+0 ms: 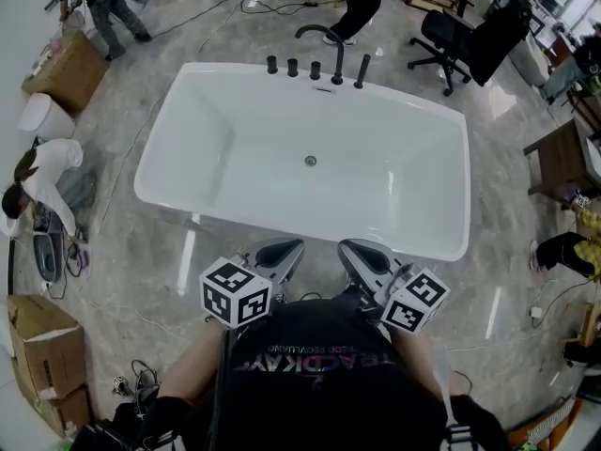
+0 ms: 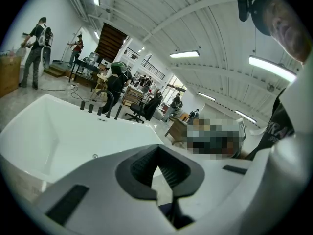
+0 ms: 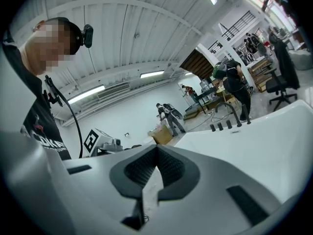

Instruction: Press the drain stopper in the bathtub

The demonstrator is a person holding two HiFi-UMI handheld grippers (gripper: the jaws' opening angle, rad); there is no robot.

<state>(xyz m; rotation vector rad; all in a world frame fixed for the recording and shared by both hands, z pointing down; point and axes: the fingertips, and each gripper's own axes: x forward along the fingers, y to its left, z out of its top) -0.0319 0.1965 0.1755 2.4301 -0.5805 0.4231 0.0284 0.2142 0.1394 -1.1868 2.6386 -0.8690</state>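
Note:
A white bathtub (image 1: 282,216) fills the middle of the head view, with the small round metal drain stopper (image 1: 310,161) in its floor. The stopper also shows as a dot (image 2: 95,155) in the left gripper view. A dark faucet (image 1: 324,40) and several knobs stand on the far rim. Both grippers are held close to my chest, short of the tub's near rim and well away from the stopper. My left gripper (image 1: 286,248) (image 2: 157,150) has its jaws together on nothing. My right gripper (image 1: 355,248) (image 3: 156,148) is likewise shut and empty, with the tub (image 3: 254,141) beyond it.
A black office chair (image 1: 465,40) stands behind the tub at right, and a dark wooden table (image 1: 563,158) is further right. Cardboard boxes (image 1: 42,346) (image 1: 66,69) sit at left. A person (image 1: 42,186) crouches by the tub's left side, and cables lie on the marble floor.

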